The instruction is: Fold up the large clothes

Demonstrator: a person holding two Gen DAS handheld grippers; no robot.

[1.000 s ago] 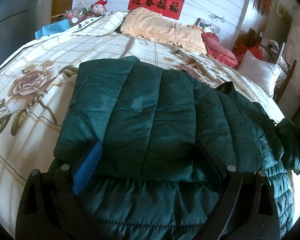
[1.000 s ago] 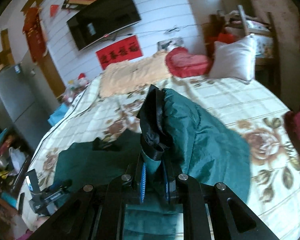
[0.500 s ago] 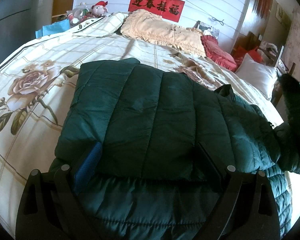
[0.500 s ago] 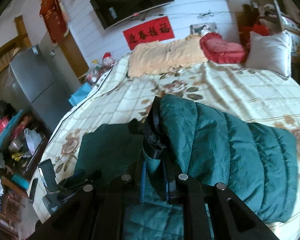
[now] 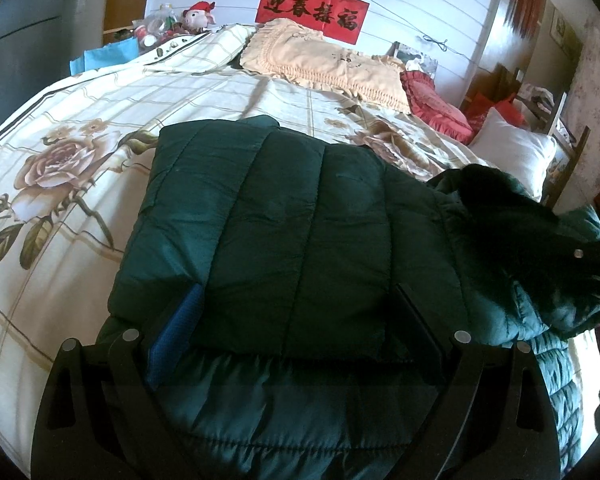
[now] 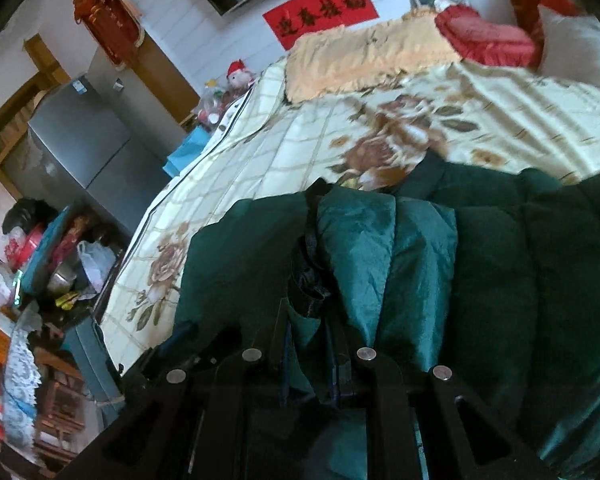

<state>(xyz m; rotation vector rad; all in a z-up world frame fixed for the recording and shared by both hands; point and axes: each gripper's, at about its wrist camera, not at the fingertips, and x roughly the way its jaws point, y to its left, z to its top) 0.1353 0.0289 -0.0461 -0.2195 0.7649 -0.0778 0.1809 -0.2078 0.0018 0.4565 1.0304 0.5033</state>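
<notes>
Right wrist view: right gripper [image 6: 308, 332] pinches the green jacket [image 6: 480, 264] to fold it across the bed [image 6: 259, 152]; left gripper [image 5: 295, 316], spread wide, steadies it.

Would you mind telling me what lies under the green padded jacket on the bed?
Under the green padded jacket is the floral bedspread, which shows all round it. The folded panel rests on the jacket's own lower layer. Anything else beneath is covered.
</notes>
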